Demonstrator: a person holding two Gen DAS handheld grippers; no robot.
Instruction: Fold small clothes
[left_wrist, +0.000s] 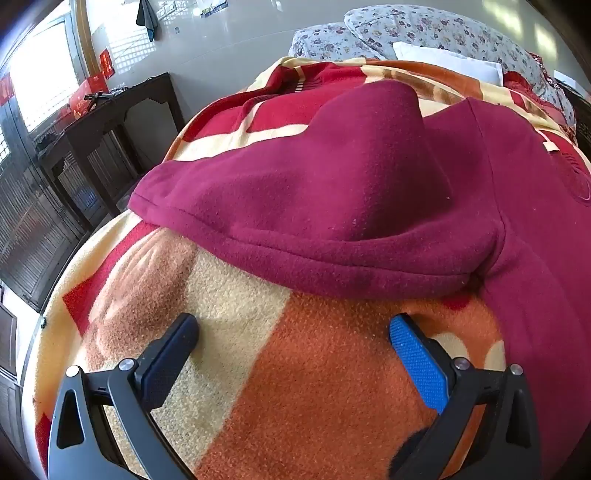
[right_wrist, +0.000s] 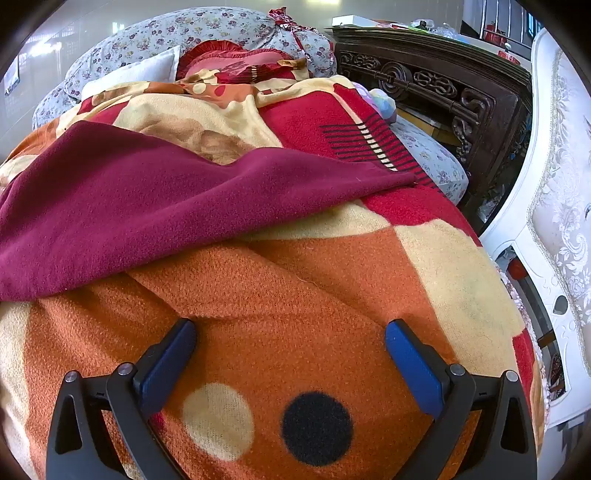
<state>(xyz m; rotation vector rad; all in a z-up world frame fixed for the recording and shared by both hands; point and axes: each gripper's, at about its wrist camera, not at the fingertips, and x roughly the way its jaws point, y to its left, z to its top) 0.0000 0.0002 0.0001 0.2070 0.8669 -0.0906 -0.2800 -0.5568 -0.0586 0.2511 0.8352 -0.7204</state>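
A maroon fleece garment (left_wrist: 332, 206) lies spread on a patterned orange, cream and red blanket (left_wrist: 303, 369). In the left wrist view its sleeve, with a stitched hem, runs across the middle and its body falls down the right side. My left gripper (left_wrist: 293, 325) stands open just short of that hem, with bare blanket between its fingers. In the right wrist view the maroon garment (right_wrist: 155, 206) fills the left and centre, its edge tapering off to the right. My right gripper (right_wrist: 290, 330) is open over the blanket (right_wrist: 314, 295), a little below the garment's edge, holding nothing.
Floral pillows (left_wrist: 424, 29) and a white pillow (right_wrist: 140, 72) lie at the bed's far end. A dark wooden table (left_wrist: 110, 122) stands left of the bed. On the right are a carved dark wooden piece (right_wrist: 436, 88) and a white upholstered chair (right_wrist: 554, 184).
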